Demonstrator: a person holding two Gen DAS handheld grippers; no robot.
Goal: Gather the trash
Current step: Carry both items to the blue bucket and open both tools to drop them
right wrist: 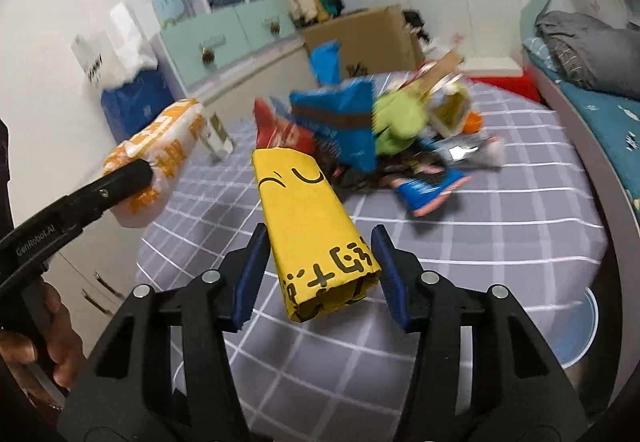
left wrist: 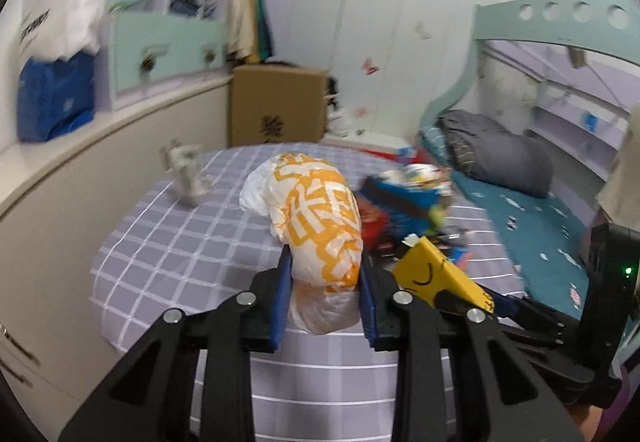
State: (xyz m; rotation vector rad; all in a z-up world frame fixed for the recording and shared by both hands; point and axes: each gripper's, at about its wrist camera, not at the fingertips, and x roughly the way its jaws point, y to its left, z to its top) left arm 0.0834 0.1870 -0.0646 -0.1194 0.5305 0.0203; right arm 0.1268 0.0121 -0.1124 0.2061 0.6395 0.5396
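An orange-and-white plastic bag [left wrist: 320, 218] sits between the blue pads of my left gripper [left wrist: 326, 262], which is shut on it and holds it above the grey checked tablecloth [left wrist: 180, 242]. In the right wrist view the same bag [right wrist: 160, 146] hangs at the left in the left gripper's fingers [right wrist: 132, 172]. My right gripper [right wrist: 322, 242] is shut on a yellow carton [right wrist: 308, 222] with black drawn marks, tilted up. That carton [left wrist: 436, 274] also shows beside the left gripper. A blurred pile of colourful wrappers [right wrist: 360, 130] lies behind on the table.
A crumpled silvery wrapper [left wrist: 186, 174] lies at the table's far left. A cardboard box [left wrist: 276, 106] stands behind the table and a low counter [left wrist: 60, 146] runs along the left. A bed [left wrist: 540, 222] lies to the right. A blue round bin [right wrist: 580, 330] sits below the table's right edge.
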